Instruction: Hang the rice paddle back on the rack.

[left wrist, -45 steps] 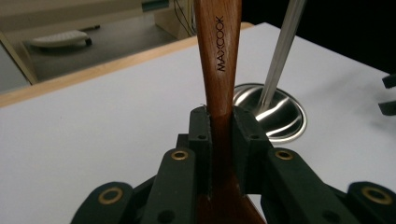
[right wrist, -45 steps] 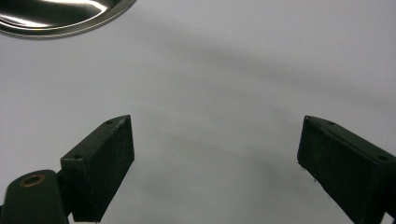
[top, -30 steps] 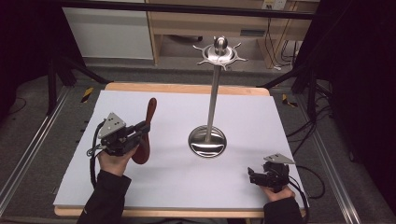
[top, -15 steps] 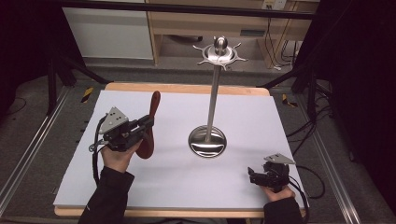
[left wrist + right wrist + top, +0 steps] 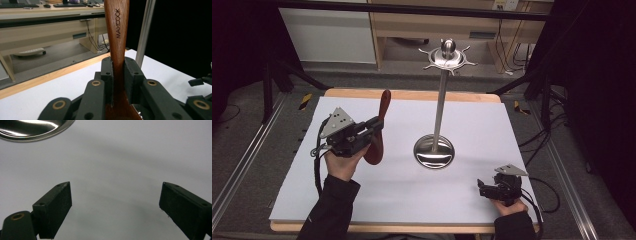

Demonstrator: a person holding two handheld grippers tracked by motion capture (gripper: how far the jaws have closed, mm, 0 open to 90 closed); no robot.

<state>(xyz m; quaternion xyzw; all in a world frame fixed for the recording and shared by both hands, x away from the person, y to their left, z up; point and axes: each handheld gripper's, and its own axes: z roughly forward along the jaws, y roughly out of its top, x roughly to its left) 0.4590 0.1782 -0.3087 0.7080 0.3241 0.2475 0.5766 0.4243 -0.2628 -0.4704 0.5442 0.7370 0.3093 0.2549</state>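
A dark wooden spoon stands nearly upright in the air, handle up and bowl down, above the left of the white table. My left gripper is shut on it; in the left gripper view the pads press both sides of the handle of the spoon, marked MAXCOOK. A steel utensil stand with a round base and a hooked crown rises at the table's middle. My right gripper rests open at the front right, its jaws wide apart over bare table.
The stand's pole is close beyond the spoon on the right in the left gripper view. The stand's base rim lies ahead of the right gripper. Wooden table edge at the back, shelving and cables beyond.
My left gripper has risen with the spoon and drifted slightly right, lifting the bowl off the table. The right gripper has stayed put.
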